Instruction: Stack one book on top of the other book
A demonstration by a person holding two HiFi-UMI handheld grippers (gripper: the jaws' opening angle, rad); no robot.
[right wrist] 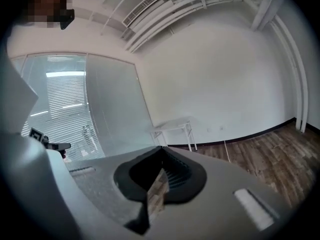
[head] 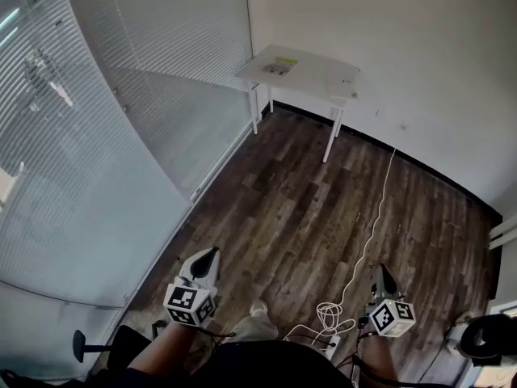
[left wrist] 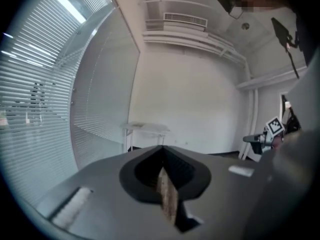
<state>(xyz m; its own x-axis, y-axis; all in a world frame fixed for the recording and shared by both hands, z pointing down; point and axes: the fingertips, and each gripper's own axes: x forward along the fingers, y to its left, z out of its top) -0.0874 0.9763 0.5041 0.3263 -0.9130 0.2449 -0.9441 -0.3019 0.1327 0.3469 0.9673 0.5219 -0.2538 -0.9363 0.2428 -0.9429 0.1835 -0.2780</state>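
A small white table (head: 323, 78) stands far off against the back wall. Something flat and book-like (head: 280, 66) lies on its left half; it is too small to tell whether it is one book or two. My left gripper (head: 212, 252) and right gripper (head: 384, 268) hang low over the wooden floor, far from the table, both pointing toward it. Each is shut with nothing between its jaws. The left gripper view shows its tips (left wrist: 162, 147) meeting below the distant table (left wrist: 146, 129). The right gripper (right wrist: 161, 148) looks the same, with the table (right wrist: 172, 127) beyond.
A glass wall with blinds (head: 121, 136) runs along the left. A white cable (head: 373, 217) trails over the dark wood floor to a power strip (head: 327, 343) by my feet. A black chair base (head: 81, 346) sits bottom left, and dark gear (head: 485, 338) bottom right.
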